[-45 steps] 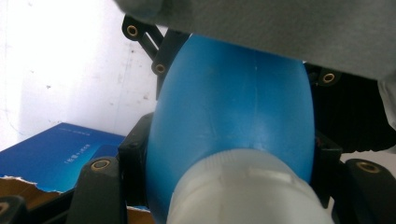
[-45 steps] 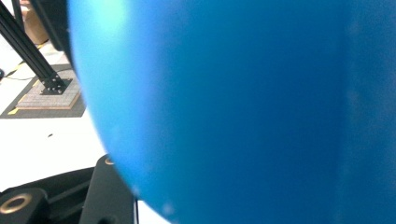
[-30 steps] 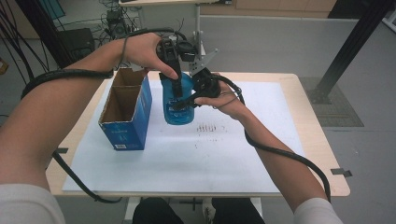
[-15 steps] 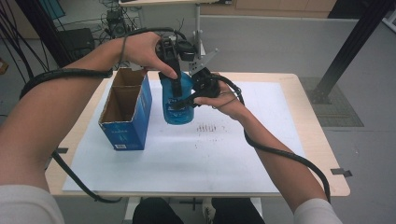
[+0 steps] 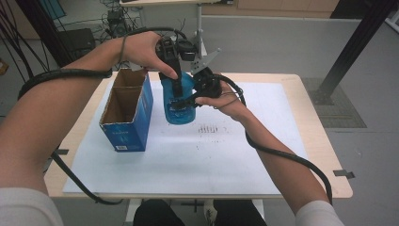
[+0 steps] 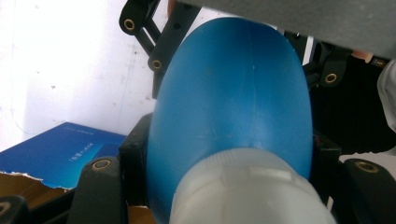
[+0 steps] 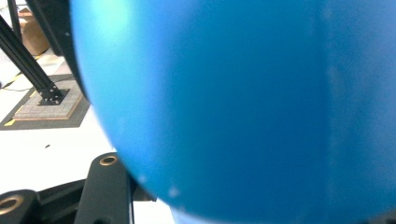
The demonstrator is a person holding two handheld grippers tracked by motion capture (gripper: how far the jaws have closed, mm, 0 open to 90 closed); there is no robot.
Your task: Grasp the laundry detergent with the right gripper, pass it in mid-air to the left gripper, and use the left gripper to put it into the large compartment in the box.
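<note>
From above, your left gripper [image 5: 176, 89] holds the blue bottle [image 5: 179, 106] from the top, above the white sheet [image 5: 188, 150], beside the box [image 5: 126, 110]. Your right gripper [image 5: 200, 92] meets its side.

In the left gripper view, the jaws clamp the bottle [image 6: 233, 102] near its white cap [image 6: 247, 191].

In the right gripper view, the bottle [image 7: 243, 107] lies between the jaws, which have just been opening slightly; you cannot tell if they press.

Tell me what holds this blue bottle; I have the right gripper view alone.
Observer: The left tool is shut on the bottle from above, just below its white cap.
Operator: And my right tool?
Observer: The right tool clasps the bottle's side; its jaws have just been opening slightly, with the bottle between them.
Operator: Where's the box?
Observer: The open box stands on the table, just left of the bottle in the high view.
</note>
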